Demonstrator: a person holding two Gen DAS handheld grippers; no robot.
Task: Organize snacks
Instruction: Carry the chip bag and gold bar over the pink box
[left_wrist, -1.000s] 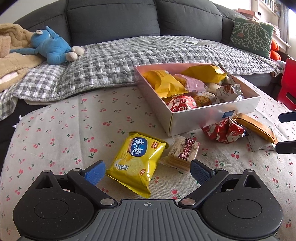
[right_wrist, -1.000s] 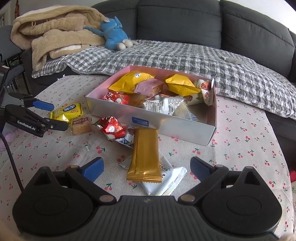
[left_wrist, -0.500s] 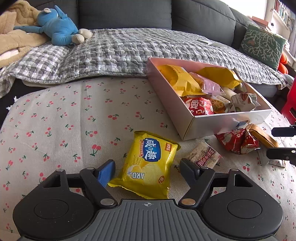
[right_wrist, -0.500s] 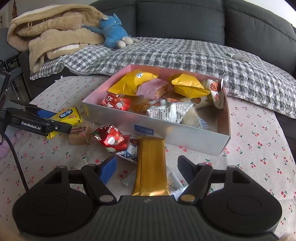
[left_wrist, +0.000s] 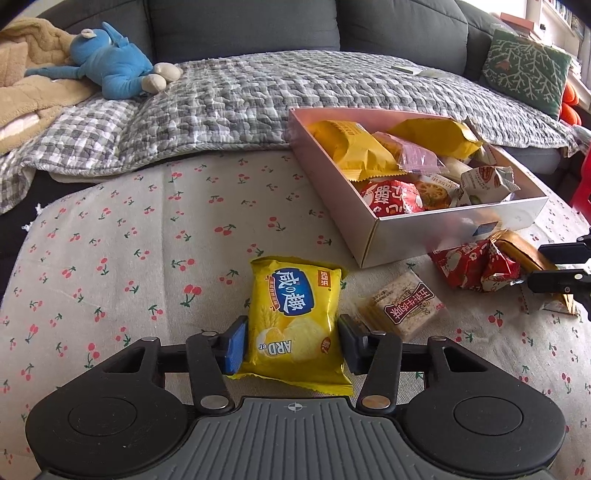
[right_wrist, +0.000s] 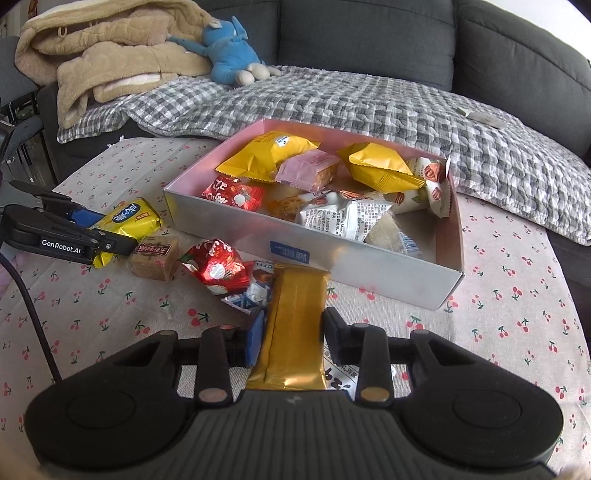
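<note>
My left gripper (left_wrist: 293, 341) is shut on the yellow chip packet (left_wrist: 293, 317), which lies on the cherry-print tablecloth. My right gripper (right_wrist: 294, 341) is shut on the gold bar packet (right_wrist: 295, 317), which lies on a white wrapper (right_wrist: 341, 380). The silver snack box (right_wrist: 369, 266) holds several packets and stands just beyond the gold bar. It also shows in the left wrist view (left_wrist: 454, 229). A brown cracker pack (left_wrist: 404, 308) and a red candy packet (left_wrist: 474, 264) lie loose between the grippers. The left gripper also shows in the right wrist view (right_wrist: 122, 236).
A small blue-and-white wrapper (right_wrist: 251, 295) lies beside the red candy packet (right_wrist: 216, 267). A sofa with a grey checked blanket (left_wrist: 258, 99), a blue plush toy (left_wrist: 110, 66) and a beige blanket (right_wrist: 103, 55) runs along the table's far edge. A green cushion (left_wrist: 524, 70) sits at the right.
Both grippers moved forward and closed: the left onto the yellow chip packet, the right onto the gold bar packet. Both were open a second ago.
</note>
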